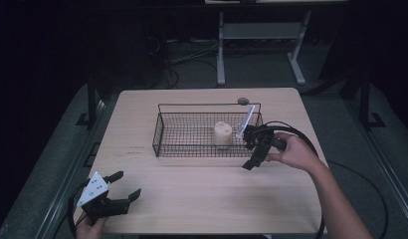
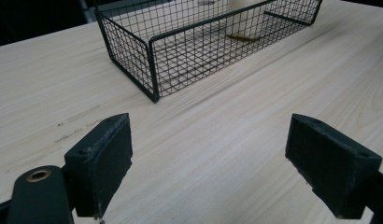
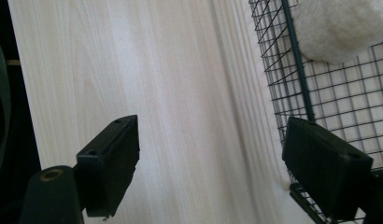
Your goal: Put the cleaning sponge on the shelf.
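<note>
Wire basket (image 1: 192, 144) holds 1 pale fibrous roll (image 1: 222, 133); right gripper (image 1: 255, 144) at its right end and left gripper (image 1: 123, 186) well in front both gape empty, so further steps remain unclear.

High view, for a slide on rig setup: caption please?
Wire basket holding a pale sponge-like object on a wooden table, with the open right gripper beside it and the open left gripper nearer.

pale object (image 3: 341, 28) in wire basket (image 3: 292, 56) cut off by top edge.

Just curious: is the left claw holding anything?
No, the left claw stands wide open over bare table, nothing between its jaws.
</note>
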Available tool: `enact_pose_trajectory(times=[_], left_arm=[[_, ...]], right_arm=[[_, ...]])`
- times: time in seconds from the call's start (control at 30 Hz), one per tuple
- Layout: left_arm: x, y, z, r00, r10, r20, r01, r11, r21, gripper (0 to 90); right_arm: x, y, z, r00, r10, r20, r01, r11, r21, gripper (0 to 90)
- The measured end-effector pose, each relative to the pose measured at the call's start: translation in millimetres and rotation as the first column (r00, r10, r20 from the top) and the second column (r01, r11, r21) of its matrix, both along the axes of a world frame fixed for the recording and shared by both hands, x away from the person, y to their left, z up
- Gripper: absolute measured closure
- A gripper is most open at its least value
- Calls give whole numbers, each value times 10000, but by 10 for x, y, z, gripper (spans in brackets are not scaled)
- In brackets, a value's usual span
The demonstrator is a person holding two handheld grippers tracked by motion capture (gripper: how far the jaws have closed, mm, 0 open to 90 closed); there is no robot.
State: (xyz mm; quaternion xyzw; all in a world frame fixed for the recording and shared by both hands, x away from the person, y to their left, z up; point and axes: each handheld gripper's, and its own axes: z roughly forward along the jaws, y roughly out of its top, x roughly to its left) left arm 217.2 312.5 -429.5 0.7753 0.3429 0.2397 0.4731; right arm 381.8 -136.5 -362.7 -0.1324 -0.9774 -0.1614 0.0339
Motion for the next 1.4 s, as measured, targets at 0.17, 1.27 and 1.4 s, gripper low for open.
enact_pose_trajectory(times=[0.17,1.27,1.4], left_arm=[[2,-1,-3,10000,-3,-5,3,10000,19,141],[-21,-12,-9,10000,-32,-44,32,10000,23,141],[-22,-14,-11,10000,-27,-60,27,10000,50,141]], right_arm=[[-83,-28,-17,10000,28,42,-28,10000,-69,182],[-644,-438,-250,9983,-466,344,447,9974,562,179],[-702,-479,-289,9979,-543,354,521,9968,606,179]])
